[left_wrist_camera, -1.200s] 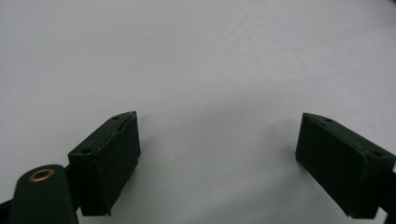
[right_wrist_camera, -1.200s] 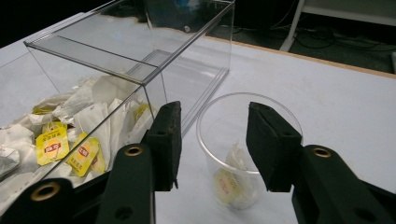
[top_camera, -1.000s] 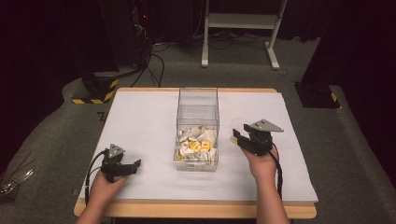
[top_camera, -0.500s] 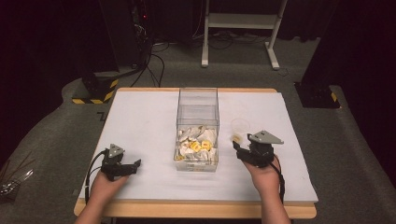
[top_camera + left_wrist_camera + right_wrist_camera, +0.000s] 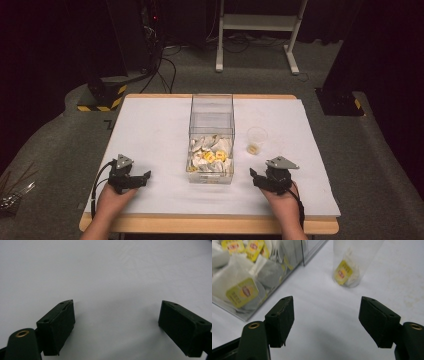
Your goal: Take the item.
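A clear plastic cup [image 5: 256, 140] stands on the white table, right of the clear box [image 5: 211, 135]. One tea bag with a yellow tag [image 5: 342, 273] lies in the cup [image 5: 355, 260]. My right gripper [image 5: 256, 177] rests low on the table, nearer the person than the cup. Its jaws have just been opening; they stand wide apart around bare table, and the right gripper [image 5: 327, 300] faces the cup from a short way off. My left gripper [image 5: 144, 178] sits at the front left, and the left gripper [image 5: 117, 303] is open over bare table.
The clear box [image 5: 262, 277] holds several white tea bags with yellow tags [image 5: 210, 156]. The white table top [image 5: 150, 130] has a wooden front edge [image 5: 210, 225]. Beyond the table are grey floor, cables and a white stand [image 5: 255, 30].
My right gripper has sunk and drawn back toward the person, away from the cup, with its jaws wider. The cup now stands uncovered. The left gripper has not moved.
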Motion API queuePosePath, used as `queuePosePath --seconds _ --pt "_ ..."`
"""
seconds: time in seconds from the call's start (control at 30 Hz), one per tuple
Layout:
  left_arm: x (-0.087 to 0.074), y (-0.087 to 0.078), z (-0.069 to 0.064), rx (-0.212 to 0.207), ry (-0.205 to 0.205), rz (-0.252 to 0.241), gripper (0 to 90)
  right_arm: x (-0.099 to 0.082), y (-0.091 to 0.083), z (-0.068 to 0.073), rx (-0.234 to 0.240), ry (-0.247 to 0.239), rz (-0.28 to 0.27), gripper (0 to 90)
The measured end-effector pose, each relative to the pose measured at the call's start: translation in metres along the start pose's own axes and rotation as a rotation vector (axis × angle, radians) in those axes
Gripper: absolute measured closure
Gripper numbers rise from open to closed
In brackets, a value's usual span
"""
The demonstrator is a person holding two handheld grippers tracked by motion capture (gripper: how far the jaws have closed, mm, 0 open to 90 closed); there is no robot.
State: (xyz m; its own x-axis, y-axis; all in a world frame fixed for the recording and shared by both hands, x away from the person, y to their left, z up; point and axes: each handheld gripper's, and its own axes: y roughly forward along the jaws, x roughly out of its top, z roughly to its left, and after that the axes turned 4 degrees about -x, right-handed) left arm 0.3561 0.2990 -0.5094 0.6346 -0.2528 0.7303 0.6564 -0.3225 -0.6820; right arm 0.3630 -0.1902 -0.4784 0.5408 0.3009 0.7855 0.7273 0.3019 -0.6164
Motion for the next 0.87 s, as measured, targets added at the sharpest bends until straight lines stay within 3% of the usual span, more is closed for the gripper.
queuePosePath --seconds 0.33,0.87 --pt "0.0 0.0 0.0 0.0 0.0 0.0 13.9 -0.016 0.02 0.001 -0.016 0.014 0.105 24.3" --pt "0.0 0.0 0.0 0.002 0.001 -0.002 13.9 -0.016 0.021 0.003 -0.026 0.014 0.105 22.9"
